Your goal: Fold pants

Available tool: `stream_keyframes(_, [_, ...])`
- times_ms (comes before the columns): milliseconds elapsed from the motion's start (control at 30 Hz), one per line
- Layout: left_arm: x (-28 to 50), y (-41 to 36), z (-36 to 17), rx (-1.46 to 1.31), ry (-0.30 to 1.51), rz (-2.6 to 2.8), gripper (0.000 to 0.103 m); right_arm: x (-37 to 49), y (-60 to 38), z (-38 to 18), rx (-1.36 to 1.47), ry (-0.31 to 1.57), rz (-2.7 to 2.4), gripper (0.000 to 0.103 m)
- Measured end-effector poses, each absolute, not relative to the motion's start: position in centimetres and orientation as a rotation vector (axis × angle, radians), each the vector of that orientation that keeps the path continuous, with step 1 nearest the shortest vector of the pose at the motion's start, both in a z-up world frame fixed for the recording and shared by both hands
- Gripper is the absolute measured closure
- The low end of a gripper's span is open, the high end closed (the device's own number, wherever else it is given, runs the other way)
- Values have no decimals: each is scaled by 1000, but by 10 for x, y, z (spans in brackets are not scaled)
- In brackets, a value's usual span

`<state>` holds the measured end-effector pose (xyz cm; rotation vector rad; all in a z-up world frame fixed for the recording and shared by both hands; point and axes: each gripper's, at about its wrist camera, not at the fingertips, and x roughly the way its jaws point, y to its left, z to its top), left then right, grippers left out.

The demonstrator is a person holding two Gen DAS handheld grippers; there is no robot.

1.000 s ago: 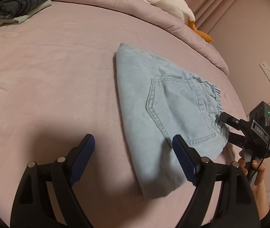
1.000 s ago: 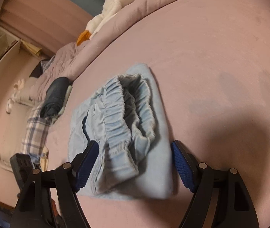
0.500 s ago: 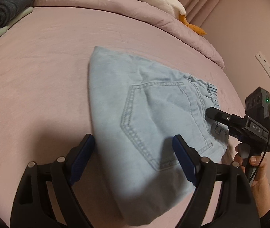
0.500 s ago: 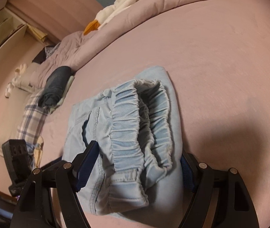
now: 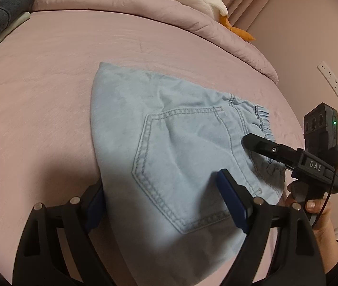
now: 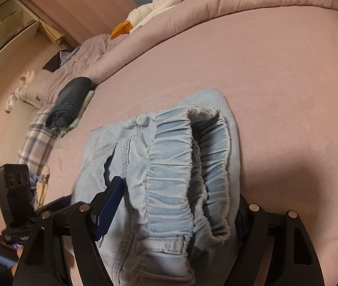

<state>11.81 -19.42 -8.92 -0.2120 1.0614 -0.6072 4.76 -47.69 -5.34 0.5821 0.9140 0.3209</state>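
While both grippers straddle it, the pale blue pants point(image 5: 169, 147) lie folded into a compact bundle on the pink bed point(image 5: 50, 83), filling the centre and lower part of each frame. Soft, light denim of this kind would likely sag and slide apart if lifted by a single layer — a pinch through all the layers at a folded edge or the thick gathered waistband point(image 6: 169, 178) looks the safer hold.

Jaws on the left gripper point(image 5: 159, 205) stand wide, one finger on top of the cloth at lower right, the other partly behind the bundle's left edge; nothing is pinched. Jaws on the right gripper point(image 6: 173, 212) are equally wide, with the waistband end between them, its right finger mostly hidden behind the fabric — whether the pads press is hard to judge, though the cloth looks unsqueezed.

From the left wrist the back pocket point(image 5: 181, 162) and flat top layer show, with the right gripper's handle and a hand point(image 5: 316, 214) at the right edge. From the right wrist come the stacked elastic layers, plus dark folded clothes point(image 6: 69, 102) at middle left.
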Motion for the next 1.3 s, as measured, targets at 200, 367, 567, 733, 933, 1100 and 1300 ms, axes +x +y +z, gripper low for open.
stream_keyframes(200, [116,-197,-87,-187,1056,-592,23,43,-470,-49,528,905,282,31])
stream_keyframes(367, [116,-197,-86,-163,1055,-556,40,39,-462,-44,456,904,225,38])
stream_keyframes(567, [115,-195,-83,-135,1046,-521,67,33,-455,-32,395,878,173,50])
stream_keyframes(733, [111,-193,-74,-128,1014,-514,81,25,-445,-19,342,841,141,59])
stream_keyframes(933, [99,-190,-59,-116,960,-524,86,16,-433,-1,315,784,139,63])
stream_keyframes(1100, [90,-182,-47,-105,922,-515,86,10,-420,14,297,752,175,64])
stream_keyframes(1300, [82,-160,-36,-124,892,-491,86,9,-400,29,273,719,209,64])
